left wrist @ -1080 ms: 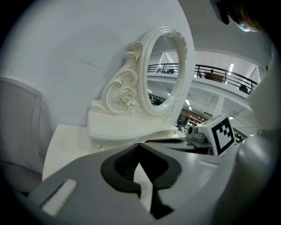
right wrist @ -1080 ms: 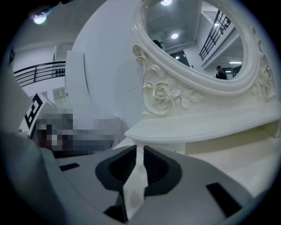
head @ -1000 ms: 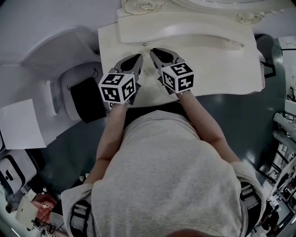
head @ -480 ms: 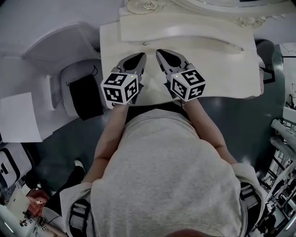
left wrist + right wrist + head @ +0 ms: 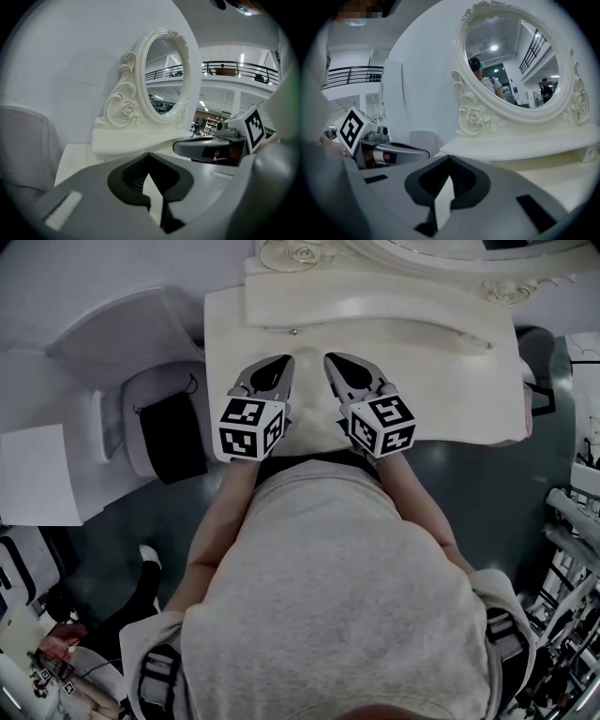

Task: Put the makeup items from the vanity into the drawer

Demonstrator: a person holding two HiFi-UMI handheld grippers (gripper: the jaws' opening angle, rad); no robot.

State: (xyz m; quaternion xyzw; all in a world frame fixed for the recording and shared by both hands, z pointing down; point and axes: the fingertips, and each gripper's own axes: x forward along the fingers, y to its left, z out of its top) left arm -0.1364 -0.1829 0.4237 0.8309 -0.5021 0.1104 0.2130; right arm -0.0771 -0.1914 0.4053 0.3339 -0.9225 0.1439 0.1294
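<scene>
The vanity (image 5: 450, 390) is taking up the upper middle of the head view, and its pale top is showing bare: no makeup item is appearing on it in any view, and no drawer is standing open, so the task's things cannot be located from here. At the back of the vanity the oval mirror (image 5: 515, 61) is rising above a raised shelf (image 5: 375, 306). Over the front edge of the vanity, the left gripper (image 5: 281, 364) and the right gripper (image 5: 335, 362) are hovering side by side, tips pointing toward the mirror. Each is showing its jaws fully together with nothing between them. Judged from this, the step in hand is a search or a finish check. To do it well, the operator should be scanning the shelf and the vanity's front for a handle, then parting the jaws before approaching anything.
</scene>
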